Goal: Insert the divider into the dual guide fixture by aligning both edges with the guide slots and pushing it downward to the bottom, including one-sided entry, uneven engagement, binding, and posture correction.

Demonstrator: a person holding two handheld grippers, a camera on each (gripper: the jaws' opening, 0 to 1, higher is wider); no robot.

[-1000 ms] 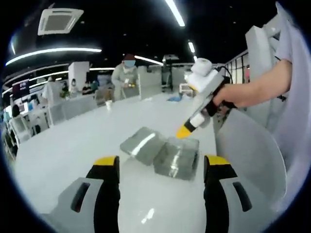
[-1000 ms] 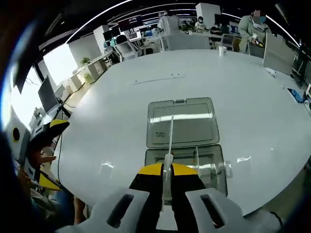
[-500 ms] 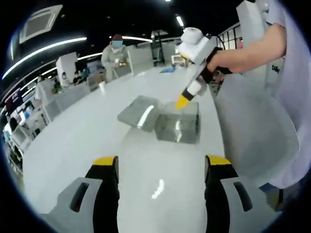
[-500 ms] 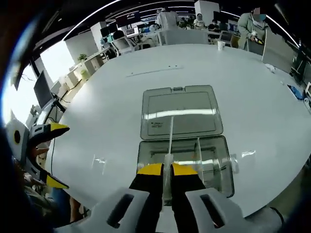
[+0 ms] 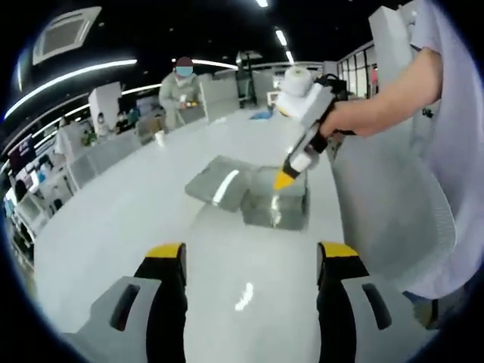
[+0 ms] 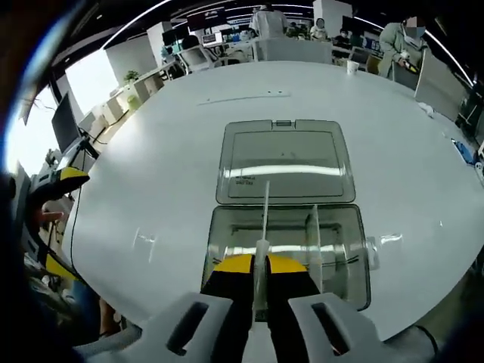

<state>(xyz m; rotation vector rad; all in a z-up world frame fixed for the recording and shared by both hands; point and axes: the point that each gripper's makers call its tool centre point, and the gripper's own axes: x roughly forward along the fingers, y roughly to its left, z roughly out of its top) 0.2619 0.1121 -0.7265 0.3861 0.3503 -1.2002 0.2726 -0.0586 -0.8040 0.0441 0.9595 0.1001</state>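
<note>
A clear plastic box (image 6: 340, 253) with guide slots in its walls sits on the white table (image 6: 151, 151), its lid (image 6: 286, 155) folded open flat behind it. My right gripper (image 6: 259, 265) is shut on a thin clear divider (image 6: 265, 212), held edge-on over the left part of the box. A second divider (image 6: 313, 231) stands upright inside the box to its right. In the left gripper view the right gripper (image 5: 285, 180) hangs tip-down over the box (image 5: 276, 206). My left gripper (image 5: 252, 257) is open and short of the box, with nothing between its fingers.
The left gripper (image 6: 60, 219) shows at the table's left edge in the right gripper view. A person's arm (image 5: 378, 121) and sleeve (image 5: 446, 151) reach in from the right. People stand at desks (image 5: 181, 83) far across the room. The table edge (image 5: 340, 219) runs close beside the box.
The right gripper has come lower and nearer the box with the divider; the box looks larger in its view. The left gripper stays open, its view tilted since the earliest frame.
</note>
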